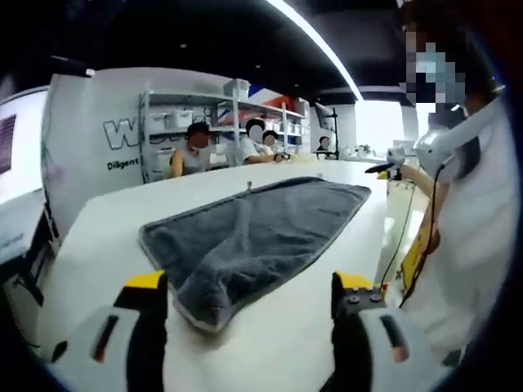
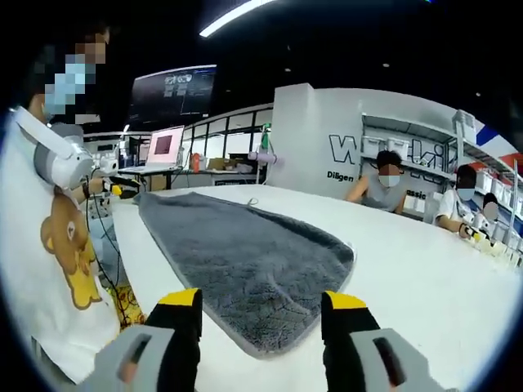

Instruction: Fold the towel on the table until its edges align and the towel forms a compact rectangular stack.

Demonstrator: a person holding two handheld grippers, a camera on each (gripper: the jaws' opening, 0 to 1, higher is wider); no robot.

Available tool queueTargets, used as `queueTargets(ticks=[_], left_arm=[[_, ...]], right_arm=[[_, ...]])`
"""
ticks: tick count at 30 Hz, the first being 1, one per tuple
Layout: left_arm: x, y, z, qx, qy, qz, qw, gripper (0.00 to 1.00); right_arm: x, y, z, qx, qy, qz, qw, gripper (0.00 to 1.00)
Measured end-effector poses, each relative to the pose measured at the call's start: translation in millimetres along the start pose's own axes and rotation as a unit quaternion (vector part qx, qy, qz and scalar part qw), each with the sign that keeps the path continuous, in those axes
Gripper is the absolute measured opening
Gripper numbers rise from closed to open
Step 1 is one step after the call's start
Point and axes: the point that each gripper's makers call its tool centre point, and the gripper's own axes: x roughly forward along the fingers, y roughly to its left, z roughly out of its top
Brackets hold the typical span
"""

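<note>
Both claws, left [image 1: 249, 314] and right [image 2: 260, 327], gape apart, holding nothing. The towel [image 1: 253, 237] lies rumpled on the tabletop [image 1: 294, 343]; pinching one layer would likely skew the edges.

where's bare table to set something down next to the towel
Bare table runs from the towel toward the seated people, and again on the towel's far side in the left gripper view. It is tight along the near edge, where a standing person is close to the towel.
</note>
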Motion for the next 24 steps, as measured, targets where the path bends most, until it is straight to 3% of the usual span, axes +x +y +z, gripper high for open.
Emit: queueTargets(ticks=[9,13,24], left_arm=[[-5,0.2,-1.4,-0.011,-0.006,0.008,0.9999,0.92],[-4,-5.1,1.7,-0.01,-0.01,0.006,0.9999,0.95],[-5,-7.6,2.8,-0.007,-0.011,0.005,0.9999,0.99]], right_arm=[[0,4,2.8,-0.003,-0.002,-0.017,0.9998,0.92],[-1,5,4.5,-0.003,-0.007,-0.02,0.9998,1.0],[-6,-3,5.7,0.001,-0.017,-0.032,0.9993,1.0]])
